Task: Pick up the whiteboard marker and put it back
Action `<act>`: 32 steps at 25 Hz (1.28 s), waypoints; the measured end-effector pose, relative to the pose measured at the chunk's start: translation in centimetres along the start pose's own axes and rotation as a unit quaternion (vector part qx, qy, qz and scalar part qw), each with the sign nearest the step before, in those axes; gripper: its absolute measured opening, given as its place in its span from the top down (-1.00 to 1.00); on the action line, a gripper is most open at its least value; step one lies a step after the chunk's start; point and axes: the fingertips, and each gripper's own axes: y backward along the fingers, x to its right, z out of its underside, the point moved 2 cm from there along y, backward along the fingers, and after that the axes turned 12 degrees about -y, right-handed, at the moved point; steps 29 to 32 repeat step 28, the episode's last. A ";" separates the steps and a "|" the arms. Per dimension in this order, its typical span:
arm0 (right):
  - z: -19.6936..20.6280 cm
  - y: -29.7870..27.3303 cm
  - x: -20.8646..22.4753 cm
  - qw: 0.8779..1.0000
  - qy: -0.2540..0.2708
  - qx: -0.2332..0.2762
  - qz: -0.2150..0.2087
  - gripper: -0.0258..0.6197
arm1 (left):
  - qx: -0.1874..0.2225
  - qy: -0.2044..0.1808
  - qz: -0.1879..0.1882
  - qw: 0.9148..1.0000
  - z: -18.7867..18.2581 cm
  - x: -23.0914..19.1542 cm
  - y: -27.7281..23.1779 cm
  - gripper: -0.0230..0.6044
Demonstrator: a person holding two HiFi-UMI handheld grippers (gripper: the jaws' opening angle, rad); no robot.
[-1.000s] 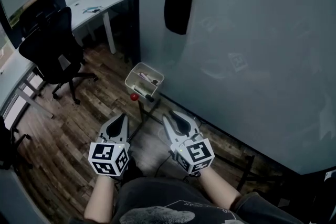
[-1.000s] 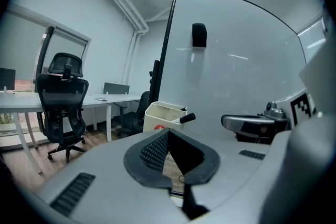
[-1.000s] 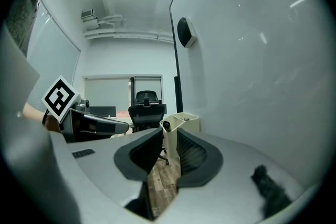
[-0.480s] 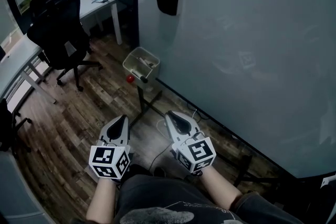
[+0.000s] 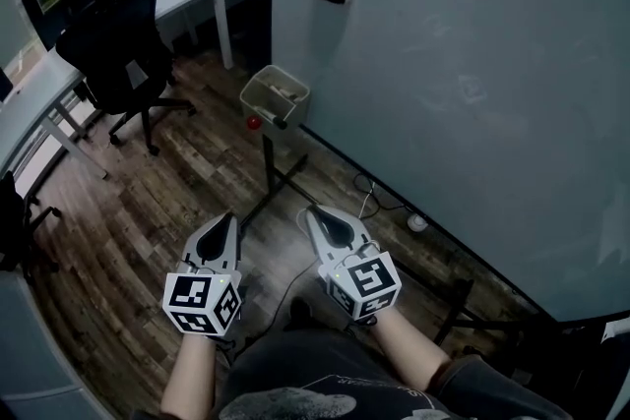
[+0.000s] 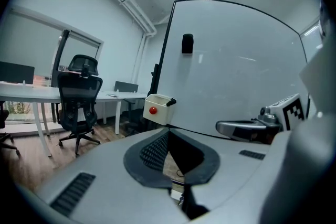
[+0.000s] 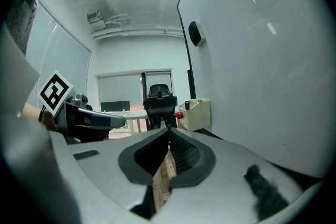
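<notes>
My left hand-held gripper (image 5: 226,218) holds its ribbed grey jaws together on nothing, and my right hand-held gripper (image 5: 309,211) is closing, tips meeting, also empty. At 12 o'clock a boxy white bin (image 5: 254,86) hangs beside the smooth whiteboard (image 5: 472,64), with what looks like the dark whiteboard marker (image 6: 170,103) poking over its rim. A second ago my right jaws stood wider.
</notes>
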 end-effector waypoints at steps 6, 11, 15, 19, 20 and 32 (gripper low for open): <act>1.6 2.5 -4.5 1.000 0.003 -0.008 0.007 0.85 | -0.001 0.003 0.003 1.000 1.1 0.1 5.2 0.88; 2.8 5.5 -7.5 1.000 0.012 -0.007 0.013 0.85 | 0.007 0.000 0.008 1.000 1.7 1.0 9.4 0.88; 4.0 8.1 -9.8 1.000 0.018 -0.007 0.015 0.85 | 0.013 -0.006 0.014 1.000 2.6 2.4 12.7 0.88; 4.9 10.9 -11.9 1.000 0.015 -0.004 0.017 0.85 | 0.019 -0.004 0.018 1.000 3.3 3.7 16.0 0.88; 5.0 11.6 -12.5 1.000 0.011 -0.002 0.015 0.85 | 0.020 -0.006 0.020 1.000 3.4 4.1 16.8 0.88; 5.0 15.6 -17.9 1.000 0.016 0.011 -0.012 0.85 | 0.043 -0.030 0.025 0.998 2.4 6.1 22.1 0.88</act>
